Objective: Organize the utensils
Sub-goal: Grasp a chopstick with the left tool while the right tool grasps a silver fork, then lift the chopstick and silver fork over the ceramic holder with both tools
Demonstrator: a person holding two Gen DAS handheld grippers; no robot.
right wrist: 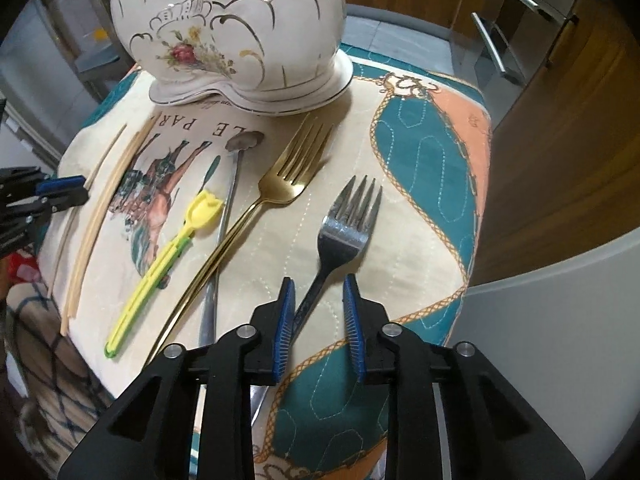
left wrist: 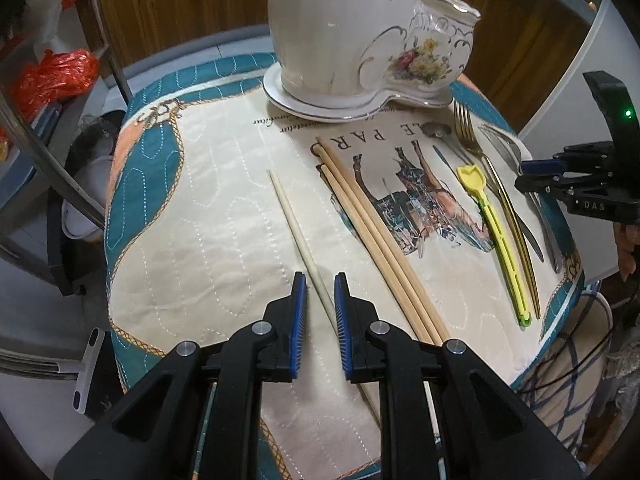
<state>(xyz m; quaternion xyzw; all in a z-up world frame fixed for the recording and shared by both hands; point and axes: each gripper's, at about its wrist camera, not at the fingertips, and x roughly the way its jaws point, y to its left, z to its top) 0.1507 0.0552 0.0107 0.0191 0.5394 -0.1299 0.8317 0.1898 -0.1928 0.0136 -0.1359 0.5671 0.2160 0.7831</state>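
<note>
On quilted cloth point(left wrist: 208, 216), spread left tool point(left wrist: 320, 296) straddles pale chopstick point(left wrist: 298, 236); spread right tool point(right wrist: 319, 300) straddles steel fork point(right wrist: 340, 232).

Right gripper point(right wrist: 318, 292) hung over silver fork point(right wrist: 344, 228) handle, jaws apart, near table point(right wrist: 436, 184) front edge; gold fork point(right wrist: 276, 184) beside.

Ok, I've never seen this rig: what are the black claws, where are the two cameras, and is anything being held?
Each hand holds a clamp tool with two blue-padded fingers; a camera on each looks along them, giving one picture per tool. On the quilted cloth: a ceramic holder, three wooden chopsticks, a yellow plastic utensil, gold fork, thin spoon. The left gripper straddles a pale chopstick, the right gripper the handle of the silver fork; neither is gripping yet.
</note>
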